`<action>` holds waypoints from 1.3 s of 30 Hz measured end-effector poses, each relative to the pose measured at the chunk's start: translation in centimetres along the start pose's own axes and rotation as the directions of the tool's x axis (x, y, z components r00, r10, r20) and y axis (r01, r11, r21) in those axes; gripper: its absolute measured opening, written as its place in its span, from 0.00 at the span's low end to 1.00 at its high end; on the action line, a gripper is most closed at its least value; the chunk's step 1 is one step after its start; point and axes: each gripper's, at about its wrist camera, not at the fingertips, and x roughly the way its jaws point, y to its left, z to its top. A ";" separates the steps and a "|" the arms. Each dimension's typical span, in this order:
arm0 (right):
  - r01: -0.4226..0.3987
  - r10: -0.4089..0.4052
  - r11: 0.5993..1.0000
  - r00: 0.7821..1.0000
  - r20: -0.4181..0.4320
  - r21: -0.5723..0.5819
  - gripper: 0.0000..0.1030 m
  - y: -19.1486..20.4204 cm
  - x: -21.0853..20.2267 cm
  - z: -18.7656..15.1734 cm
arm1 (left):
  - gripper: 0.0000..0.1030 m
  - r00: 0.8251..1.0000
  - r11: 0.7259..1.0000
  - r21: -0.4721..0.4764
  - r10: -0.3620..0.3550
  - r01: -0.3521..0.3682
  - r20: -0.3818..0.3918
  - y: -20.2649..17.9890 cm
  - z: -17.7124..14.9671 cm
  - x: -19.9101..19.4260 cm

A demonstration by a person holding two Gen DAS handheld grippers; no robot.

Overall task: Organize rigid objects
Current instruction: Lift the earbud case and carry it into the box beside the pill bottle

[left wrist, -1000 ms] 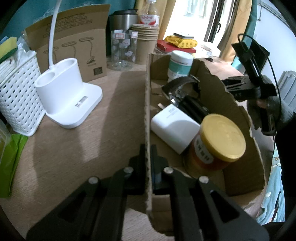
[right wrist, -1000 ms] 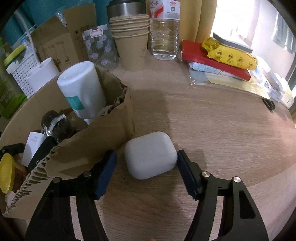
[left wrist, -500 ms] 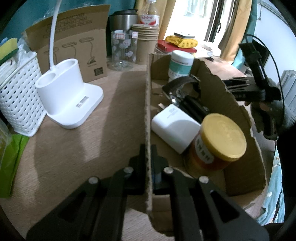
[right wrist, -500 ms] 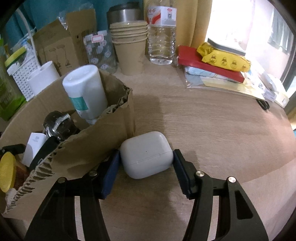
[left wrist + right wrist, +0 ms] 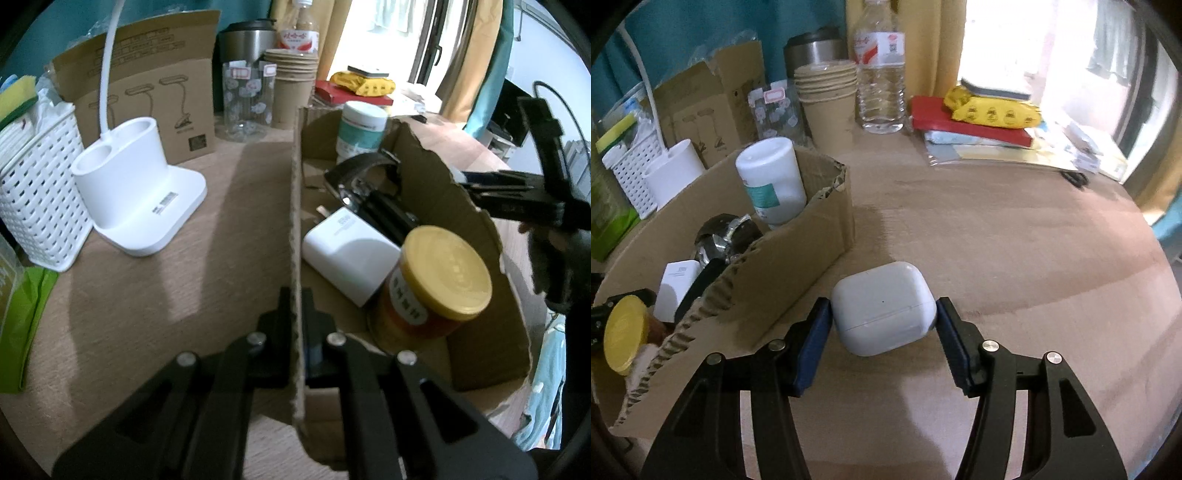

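Observation:
A white earbud case sits between the blue pads of my right gripper, which is shut on it just above the wooden table, right of the cardboard box. My left gripper is shut on the box's near wall. Inside the box are a yellow-lidded jar, a white charger, a black and metal gadget and a white bottle with a teal label. In the left wrist view, a hand holds the right gripper's body beyond the box's far wall.
Left of the box stand a white lamp base and a white basket. At the back are stacked paper cups, a water bottle, and a red book under a yellow packet. Bare tabletop lies right of the case.
The right gripper has lifted a little with the earbud case and rolled slightly, so the case now shows tilted off the table. The left gripper and box have stayed put.

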 end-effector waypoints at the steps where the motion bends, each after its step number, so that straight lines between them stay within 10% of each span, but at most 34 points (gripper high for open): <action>1: 0.005 -0.005 1.000 1.000 0.004 0.007 0.59 0.1 -0.4 -0.1 | 0.04 1.000 1.000 0.000 0.000 0.000 -0.001 0.0 0.0 0.0; 20: 0.040 -0.042 0.999 0.987 0.154 0.014 0.59 5.8 -9.5 1.4 | 0.04 1.000 1.000 0.000 -0.001 0.001 0.001 0.0 0.1 -0.1; 39: -0.042 0.047 0.998 0.990 0.134 -0.040 0.59 10.7 -6.5 3.0 | 0.04 1.000 1.000 -0.003 -0.007 0.007 0.003 -0.3 0.0 -0.2</action>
